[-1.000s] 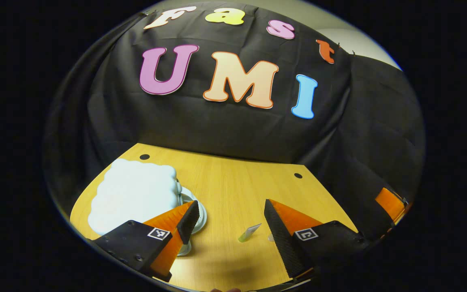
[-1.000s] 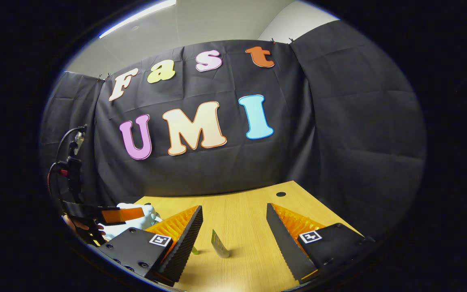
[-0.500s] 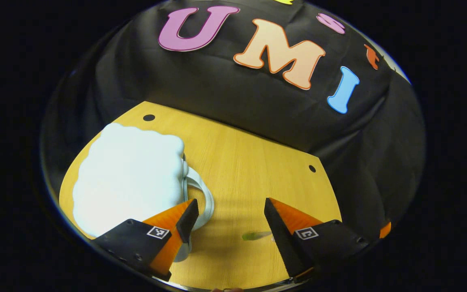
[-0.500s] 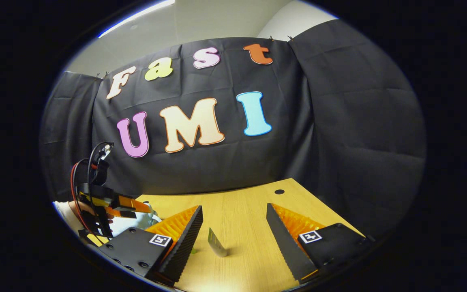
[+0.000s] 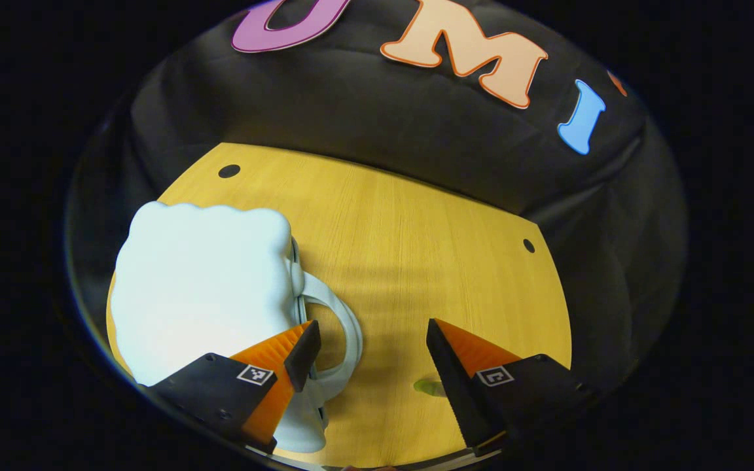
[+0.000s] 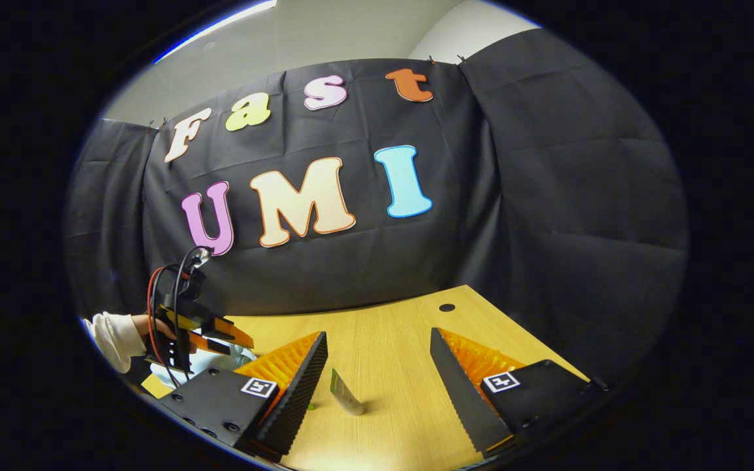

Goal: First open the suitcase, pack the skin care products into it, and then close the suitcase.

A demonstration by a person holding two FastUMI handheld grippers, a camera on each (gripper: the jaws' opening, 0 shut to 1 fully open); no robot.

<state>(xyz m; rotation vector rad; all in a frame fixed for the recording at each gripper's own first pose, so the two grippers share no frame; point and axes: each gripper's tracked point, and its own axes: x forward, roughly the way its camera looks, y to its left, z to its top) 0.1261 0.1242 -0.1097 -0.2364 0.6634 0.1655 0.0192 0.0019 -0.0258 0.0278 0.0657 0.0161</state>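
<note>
left gripper [image 5: 370,340] wide apart, beside suitcase [image 5: 203,281] handle

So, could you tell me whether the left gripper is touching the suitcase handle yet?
Cannot tell. In the left gripper view, one finger of the open left gripper overlaps the suitcase handle, hiding any gap or contact.

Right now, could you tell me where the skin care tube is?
In the right gripper view the tube stands tilted on the wooden table, between the open right gripper fingers, nearer the left one.
</note>
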